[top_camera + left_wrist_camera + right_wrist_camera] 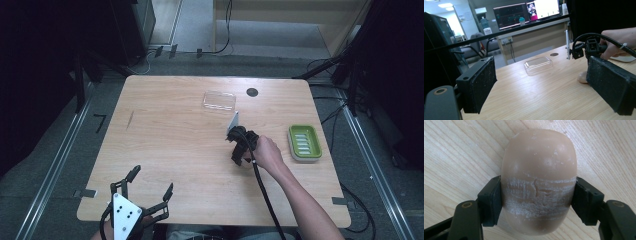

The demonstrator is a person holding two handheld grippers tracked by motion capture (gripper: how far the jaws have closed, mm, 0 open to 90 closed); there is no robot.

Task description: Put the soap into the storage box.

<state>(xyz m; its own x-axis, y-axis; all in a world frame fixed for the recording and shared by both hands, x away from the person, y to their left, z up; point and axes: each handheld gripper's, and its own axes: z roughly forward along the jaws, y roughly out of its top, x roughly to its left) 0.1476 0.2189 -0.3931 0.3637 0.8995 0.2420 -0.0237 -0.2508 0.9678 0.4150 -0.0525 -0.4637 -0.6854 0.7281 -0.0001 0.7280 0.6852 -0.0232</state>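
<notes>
A tan oval soap bar [539,170] lies on the wooden table [454,152], scuffed white across its middle. My right gripper [536,200] is shut on it, both black pads pressed against its sides. From above, the right gripper [240,150] points down at the table right of centre, with a hand behind it. In the left gripper view the soap bar [582,77] peeks out low under the right gripper [586,48]. My left gripper [152,180] hovers at the table's near left edge, open, with nothing between its jaws [544,85].
A green soap dish [304,142] sits near the table's right edge, a short way right of the held soap. A clear plastic lid [219,100] lies toward the far middle, beside a dark round hole [252,92]. Cables trail over the floor beyond.
</notes>
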